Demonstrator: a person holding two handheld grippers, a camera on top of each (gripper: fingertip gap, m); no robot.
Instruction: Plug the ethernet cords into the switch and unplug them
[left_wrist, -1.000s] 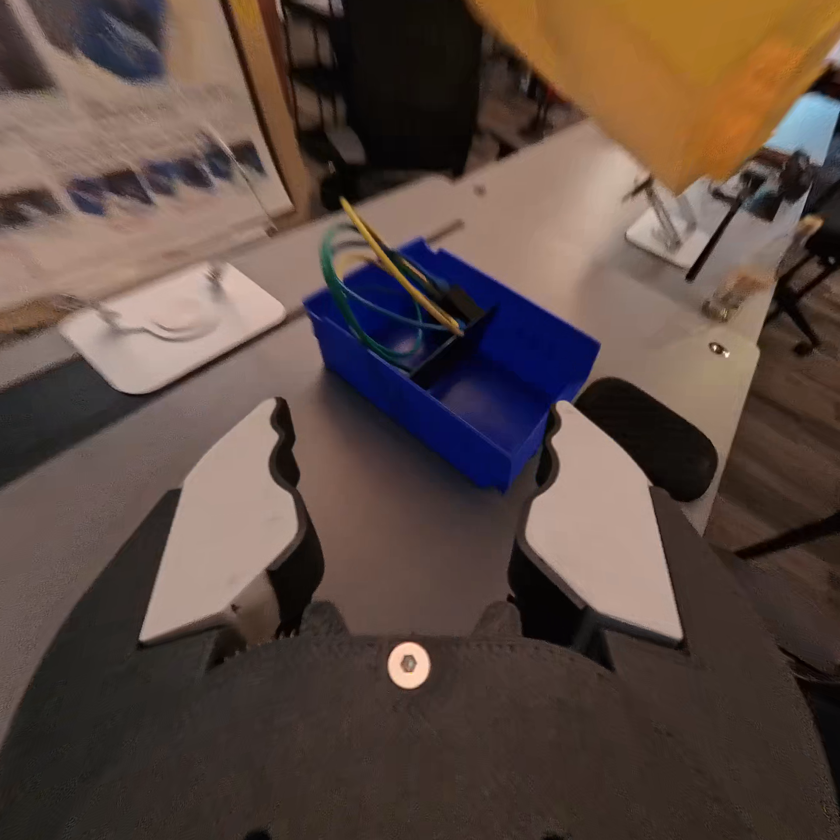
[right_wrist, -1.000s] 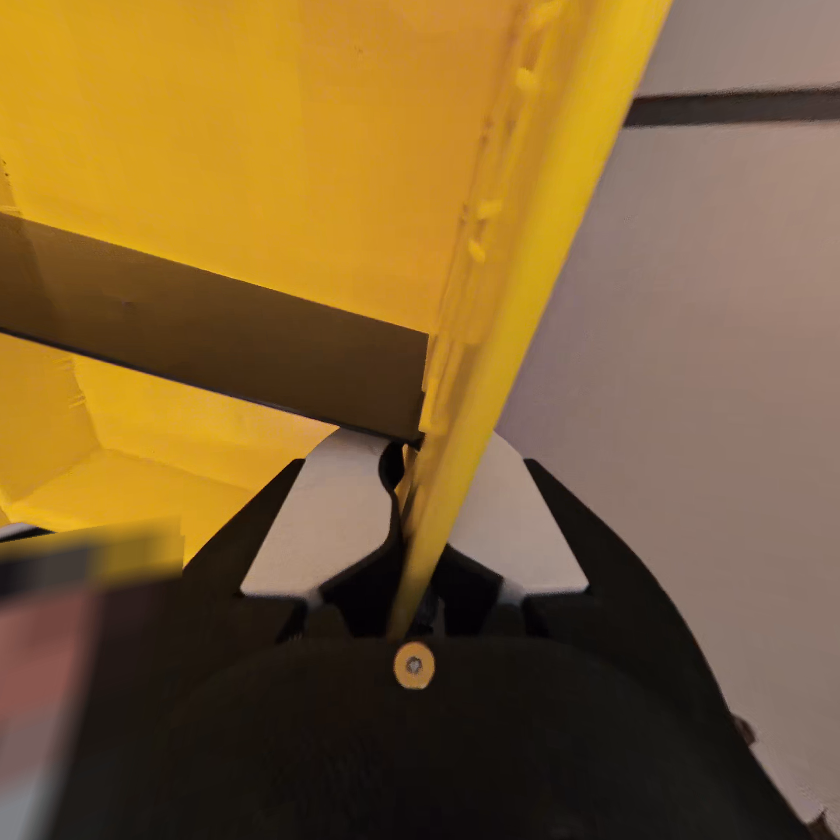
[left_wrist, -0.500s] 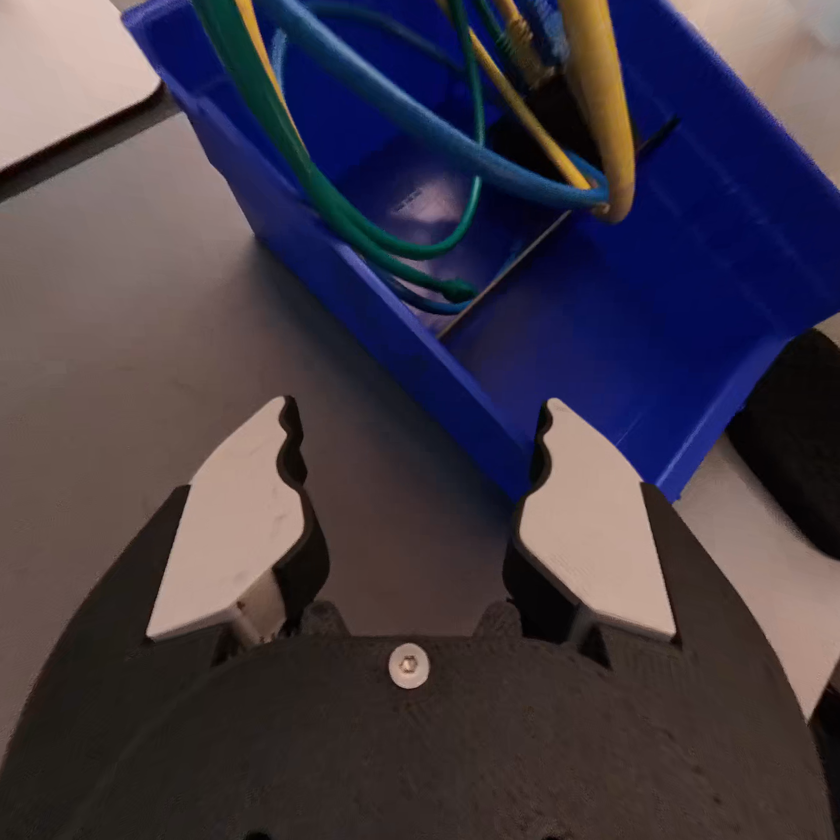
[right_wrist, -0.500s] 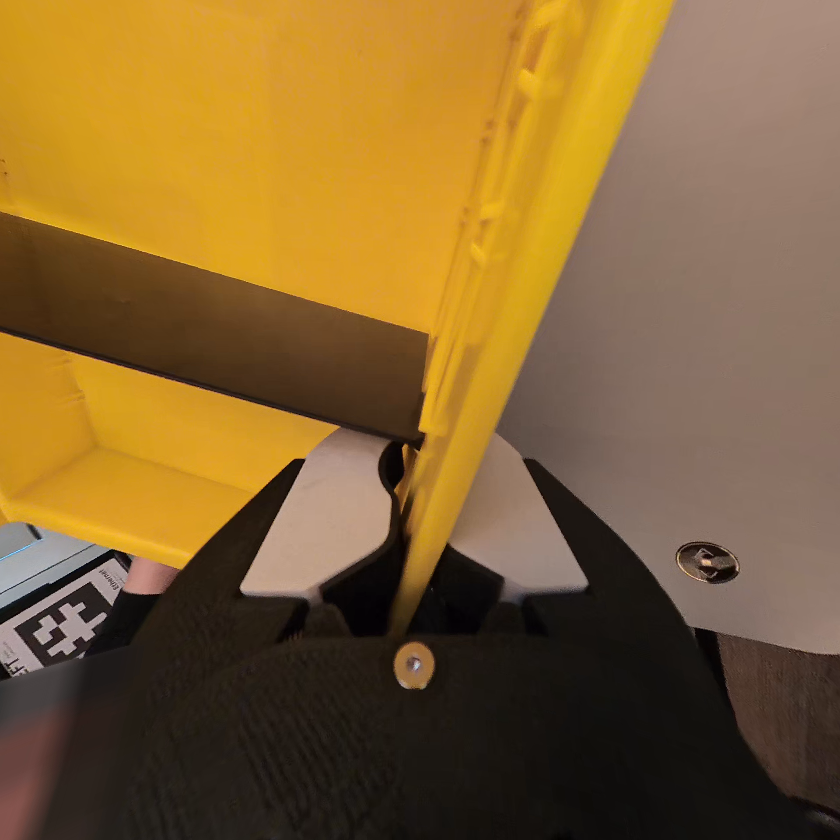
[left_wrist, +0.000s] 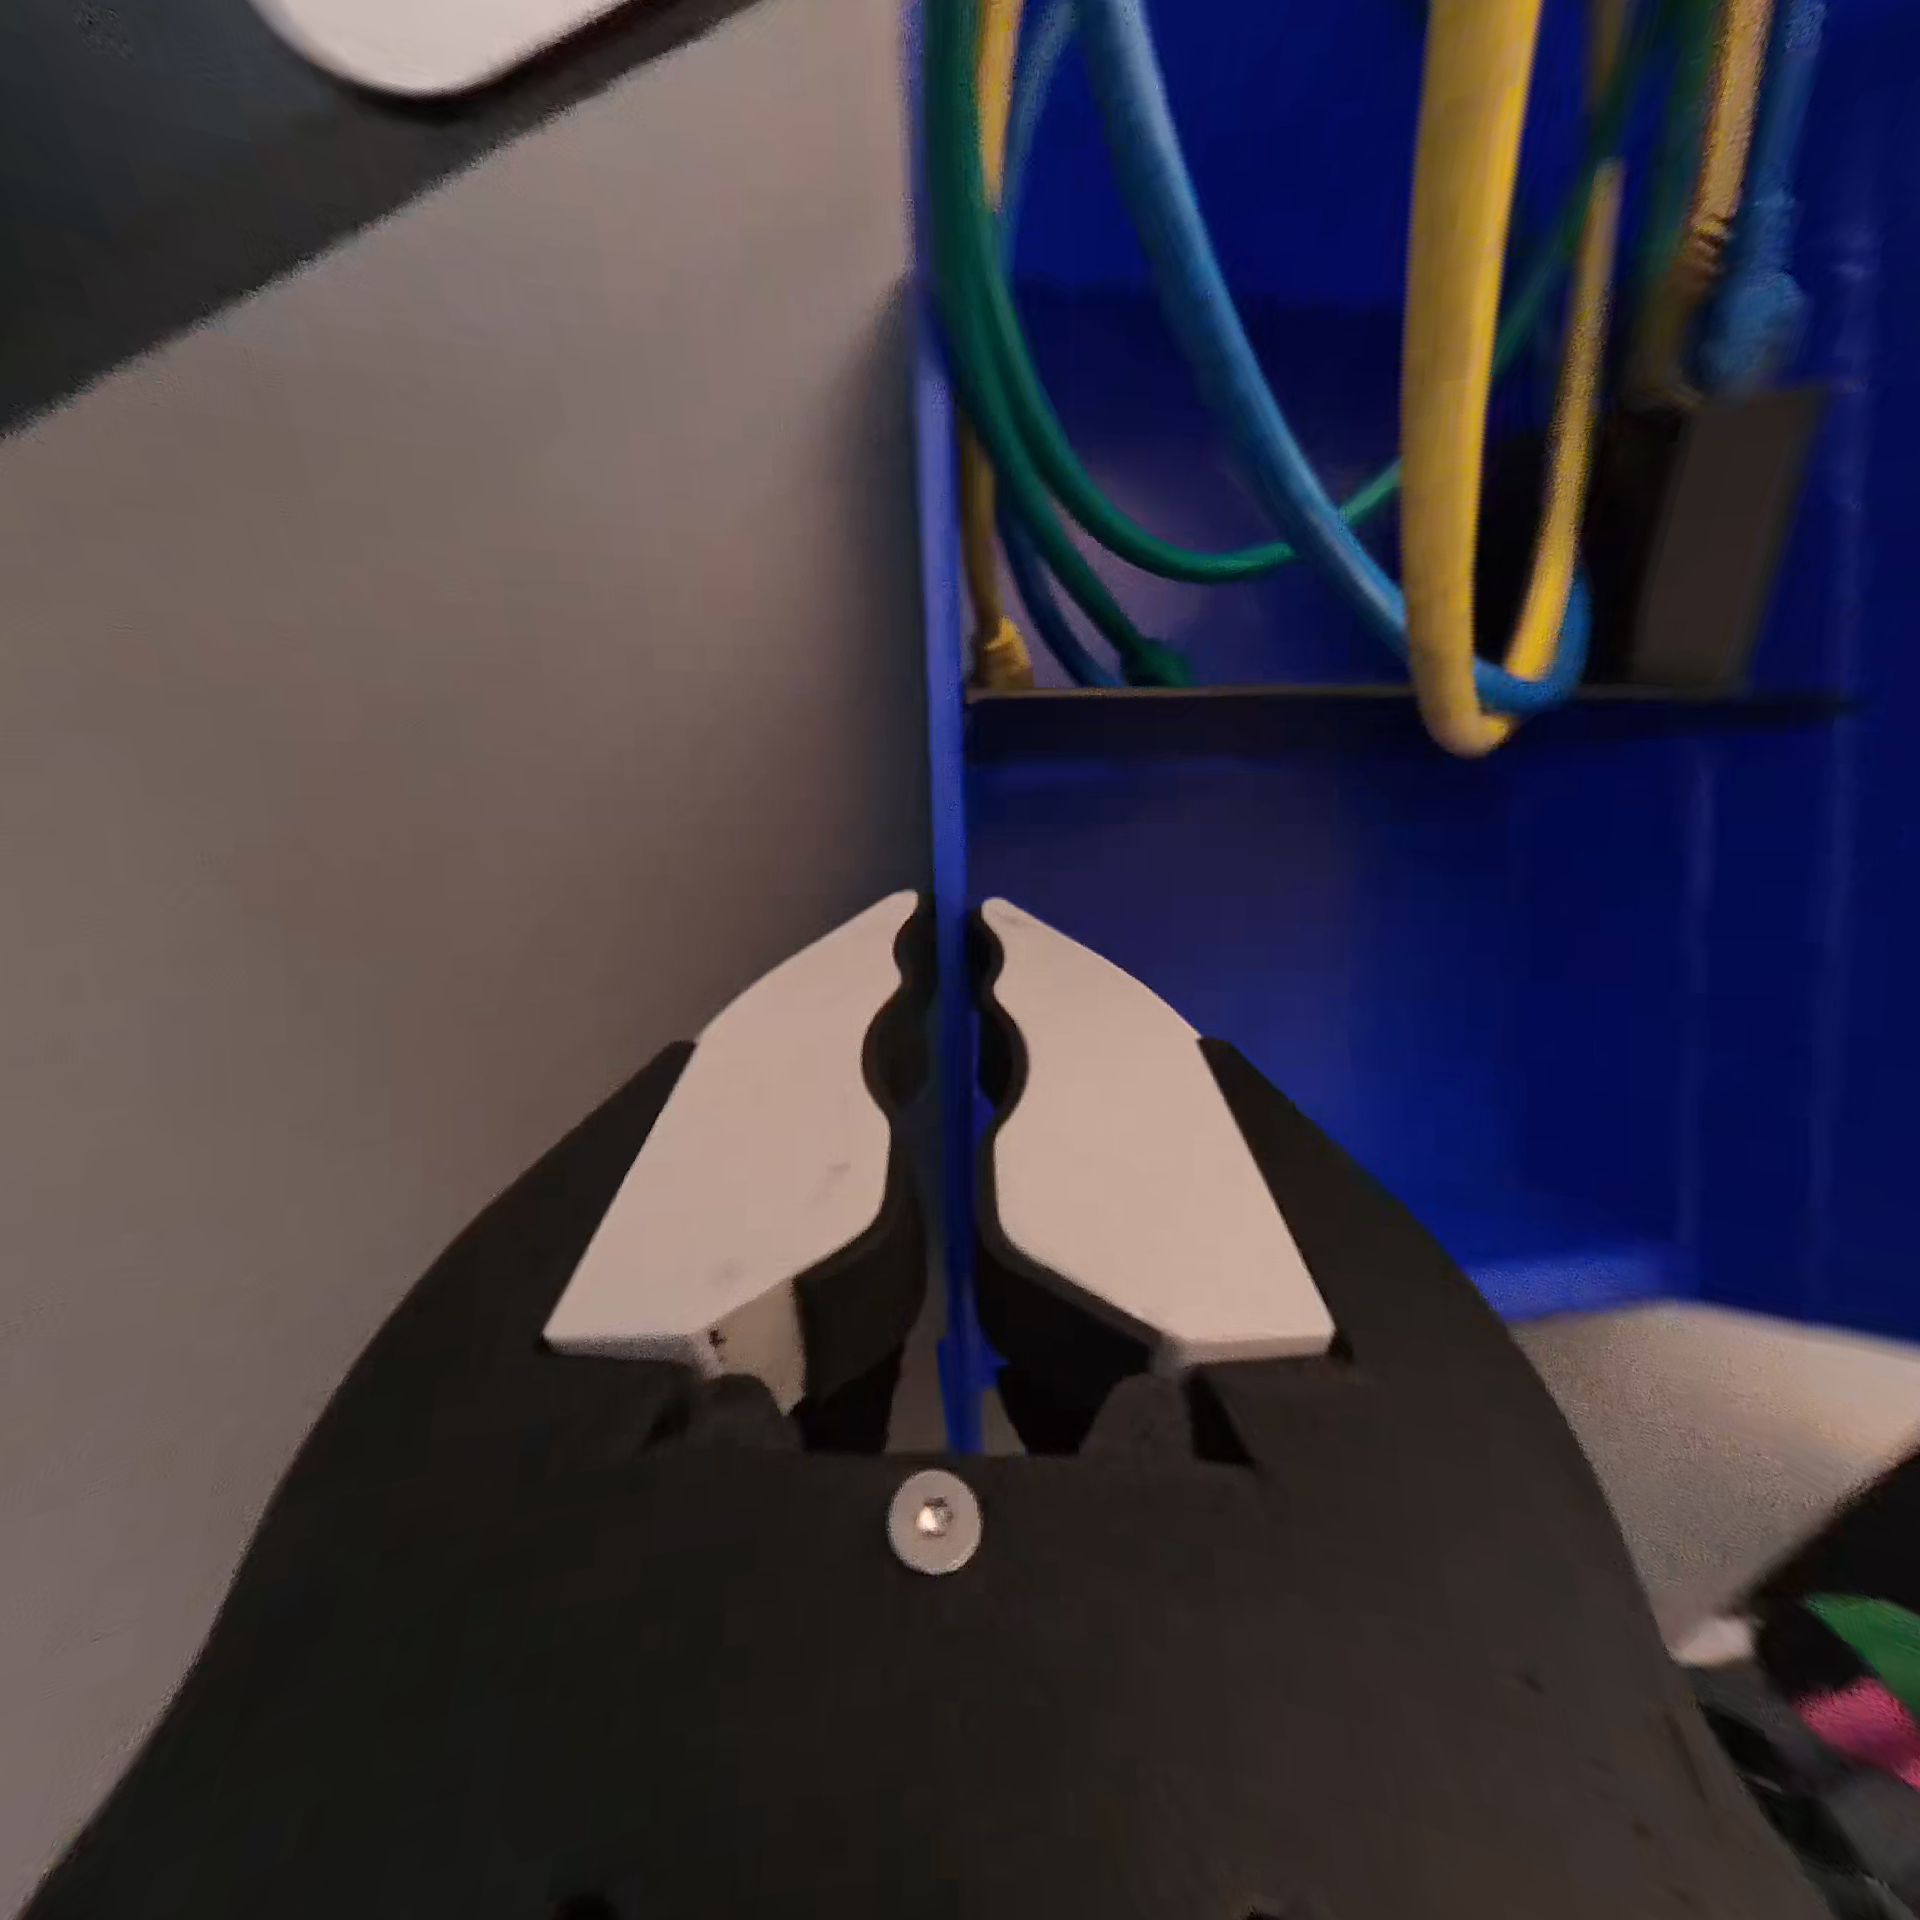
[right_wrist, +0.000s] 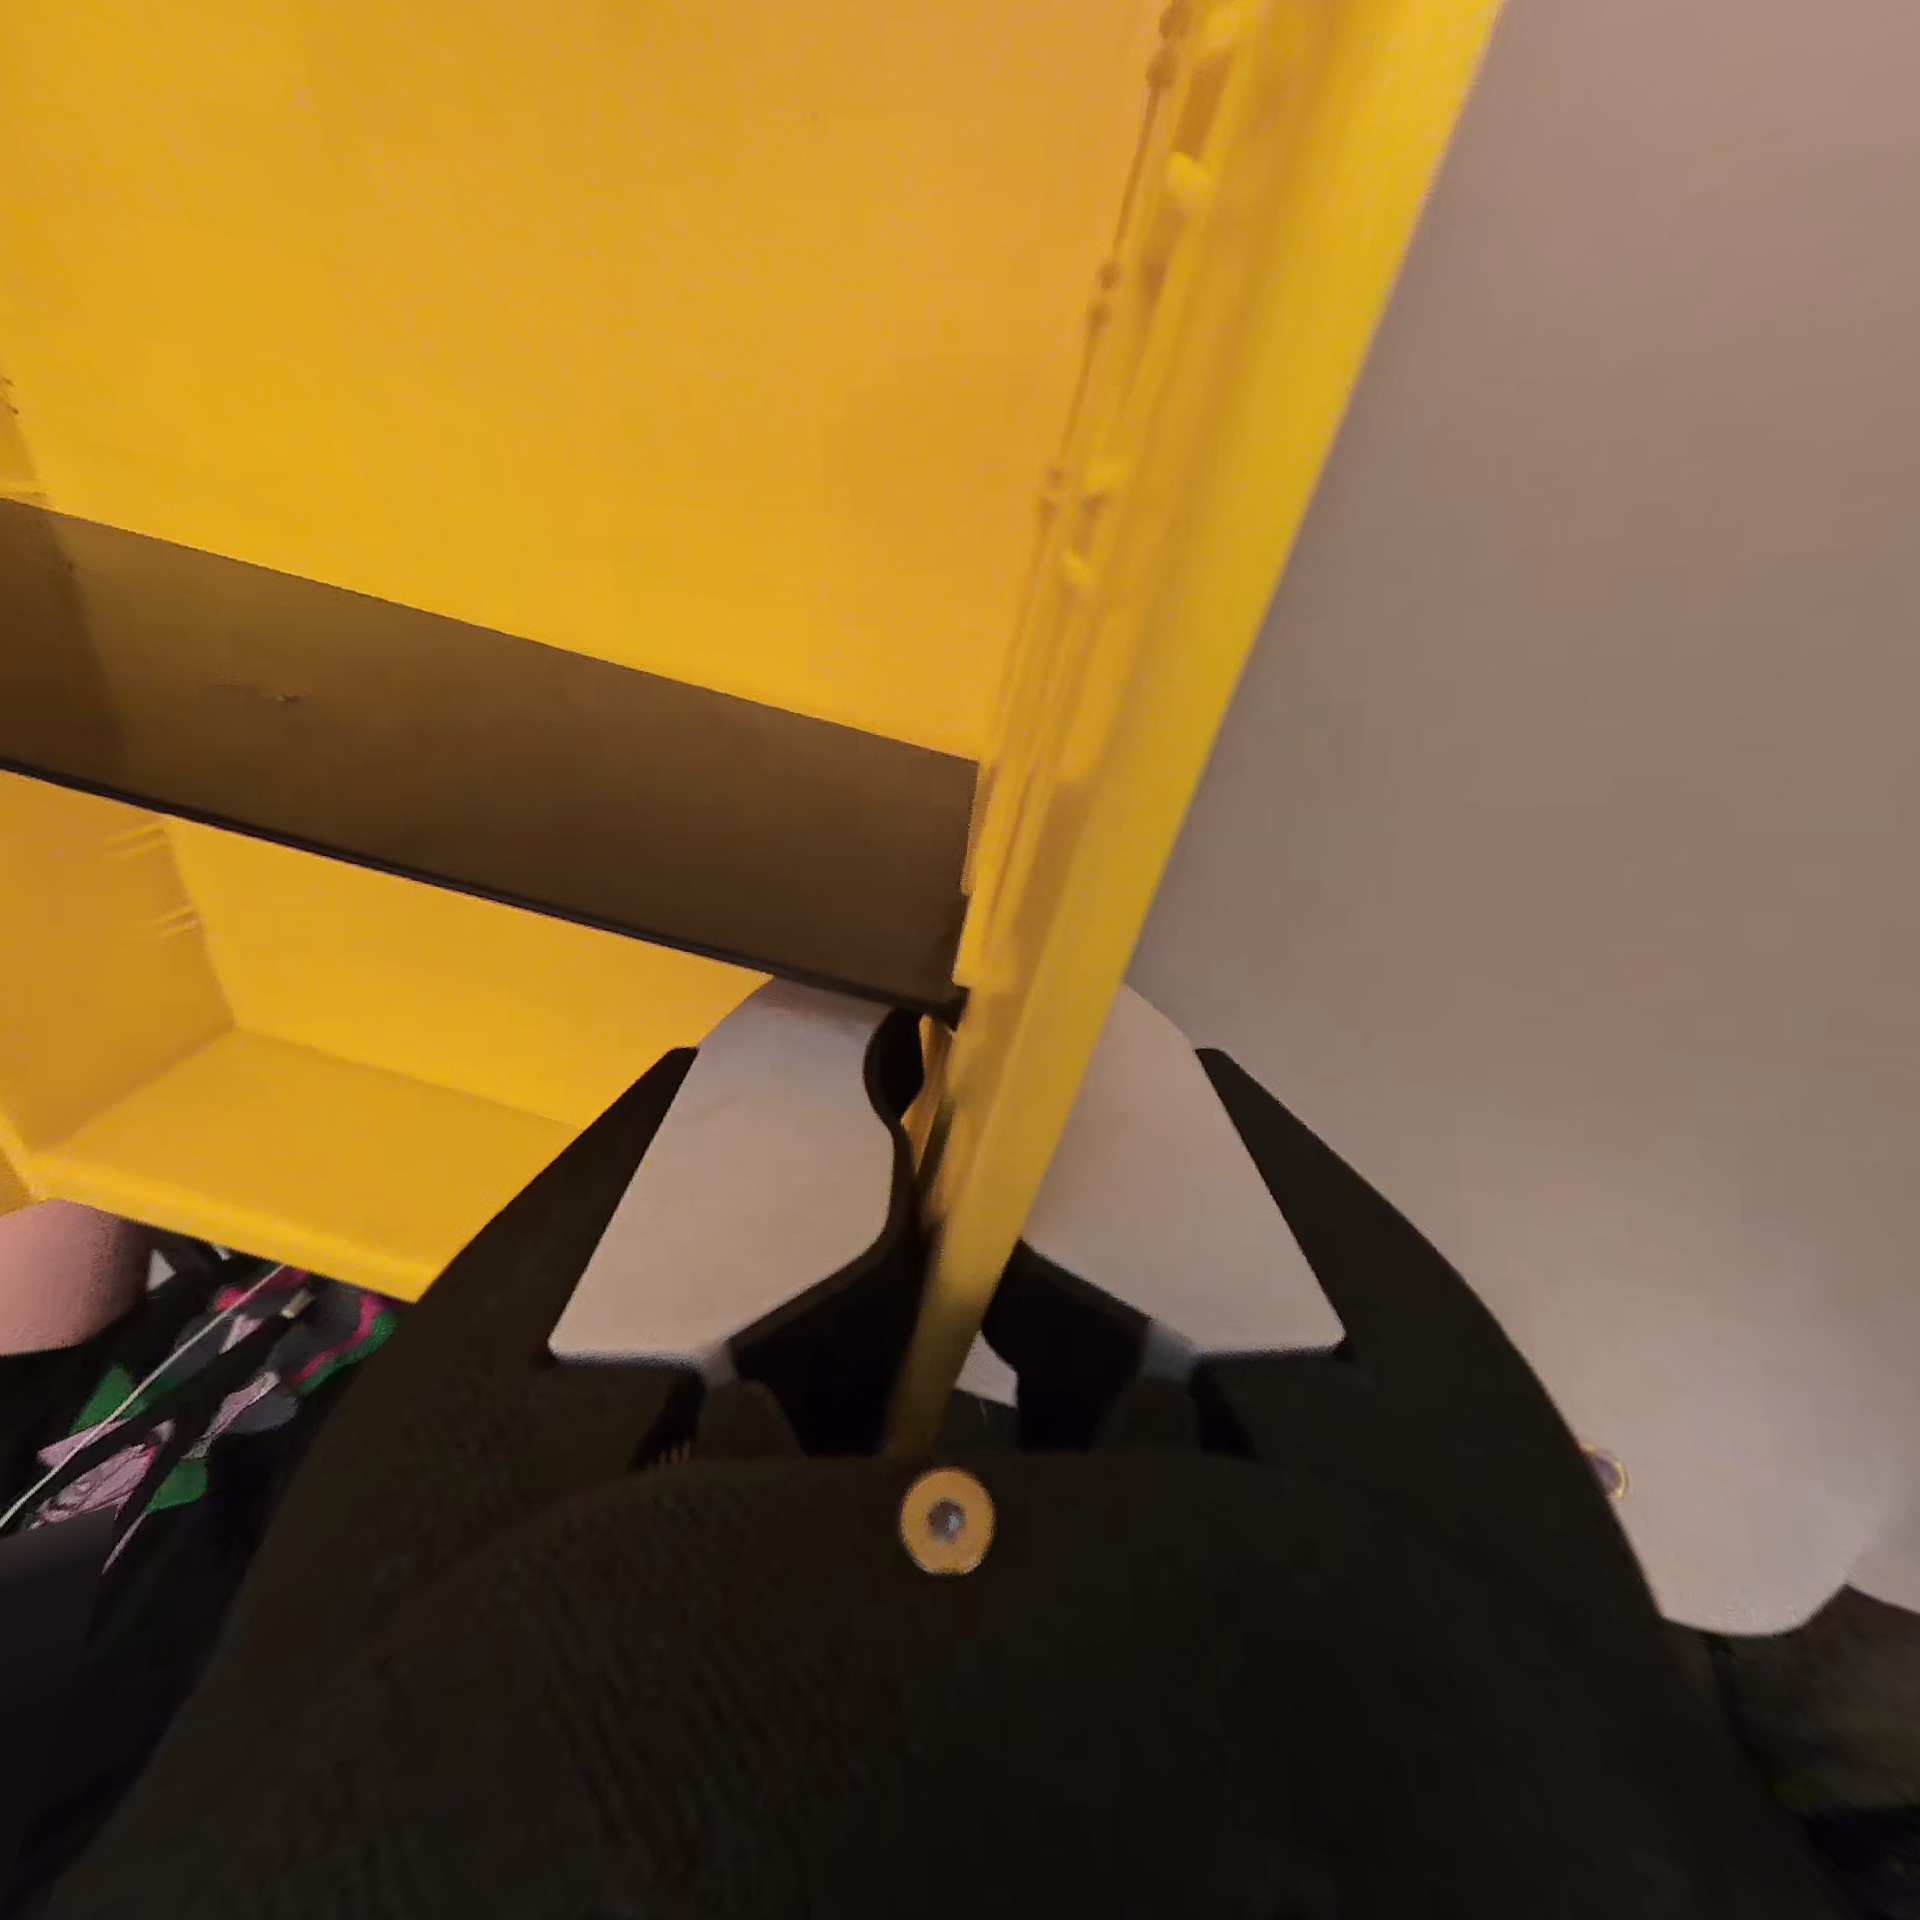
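Two tongs clench thin plastic walls: left tongs (left_wrist: 950, 914) grip the blue bin (left_wrist: 1351, 987), right tongs (right_wrist: 951, 1023) the yellow bin (right_wrist: 623, 364).

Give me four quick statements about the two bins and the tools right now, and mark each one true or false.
1. The left tool is clamped on the blue bin's side wall. True.
2. The right tool is open and empty. False: it is shut on the yellow bin's wall.
3. Yellow, green and blue cords sit behind the blue bin's black divider. True.
4. The yellow bin holds cords. False: none show.
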